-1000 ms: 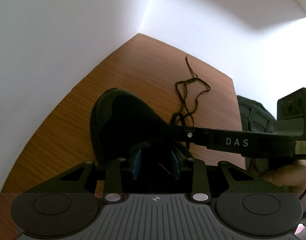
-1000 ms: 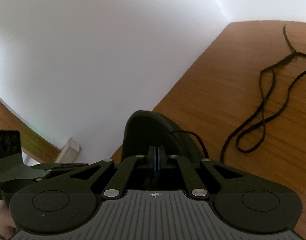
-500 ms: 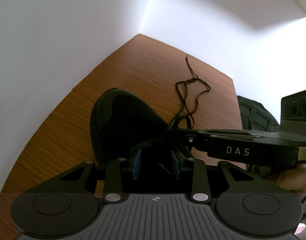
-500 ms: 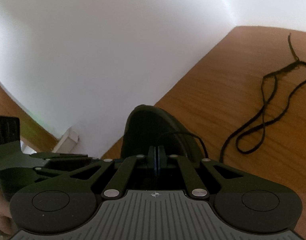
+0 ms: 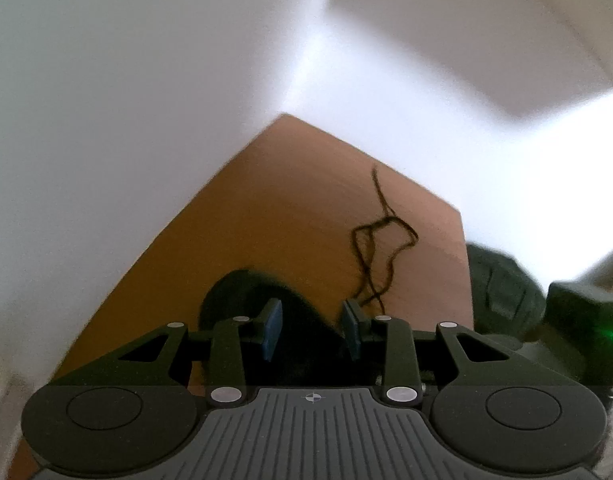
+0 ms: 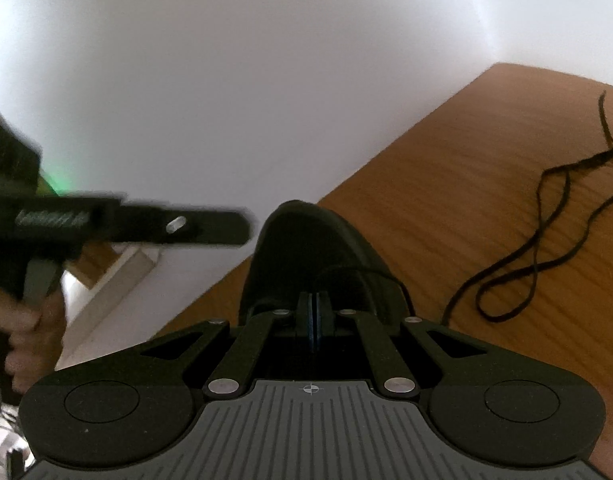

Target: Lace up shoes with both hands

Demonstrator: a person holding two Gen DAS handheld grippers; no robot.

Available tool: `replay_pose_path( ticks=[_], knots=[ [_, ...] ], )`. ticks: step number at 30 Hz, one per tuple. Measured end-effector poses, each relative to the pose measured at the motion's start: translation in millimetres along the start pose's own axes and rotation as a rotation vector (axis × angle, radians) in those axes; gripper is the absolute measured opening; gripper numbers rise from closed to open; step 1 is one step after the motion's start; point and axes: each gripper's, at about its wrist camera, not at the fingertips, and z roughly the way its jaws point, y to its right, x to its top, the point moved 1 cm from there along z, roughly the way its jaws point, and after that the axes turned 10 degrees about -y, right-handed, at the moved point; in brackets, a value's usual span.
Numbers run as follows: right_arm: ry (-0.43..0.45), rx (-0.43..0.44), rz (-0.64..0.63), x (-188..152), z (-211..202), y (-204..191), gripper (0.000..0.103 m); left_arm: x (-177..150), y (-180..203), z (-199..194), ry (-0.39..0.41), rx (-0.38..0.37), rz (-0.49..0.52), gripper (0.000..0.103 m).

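Observation:
A black shoe stands on the wooden table, toe pointing away. My left gripper is open, lifted above the shoe, with its blue pads either side of it and nothing between them. A dark lace trails loose on the table beyond the shoe. In the right wrist view the shoe lies just past my right gripper, whose pads are pressed together; a thin lace strand arcs over the shoe close to them, but I cannot see if it is pinched. The loose lace loops at the right.
White walls meet in a corner behind the table. A second dark shoe lies at the table's right edge. The left gripper's body and the hand holding it show at the left of the right wrist view.
My left gripper has lifted and drawn back from the shoe, still open. The right gripper's arm no longer crosses the left view. The right gripper stays shut at the shoe.

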Motion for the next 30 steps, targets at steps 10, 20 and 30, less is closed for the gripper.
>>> replay_pose_path(
  ticks=[10, 20, 30],
  knots=[
    [-0.029, 0.007, -0.036, 2, -3, 3, 0.004, 11, 26, 31, -0.135, -0.053, 0.134, 0.029],
    [-0.041, 0.015, -0.053, 4, -8, 8, 0.004, 10, 11, 39, -0.218, -0.136, 0.078, 0.008],
    [-0.066, 0.008, -0.07, 0, -11, 2, 0.011, 11, 3, 43, -0.245, -0.122, 0.05, 0.008]
  ],
)
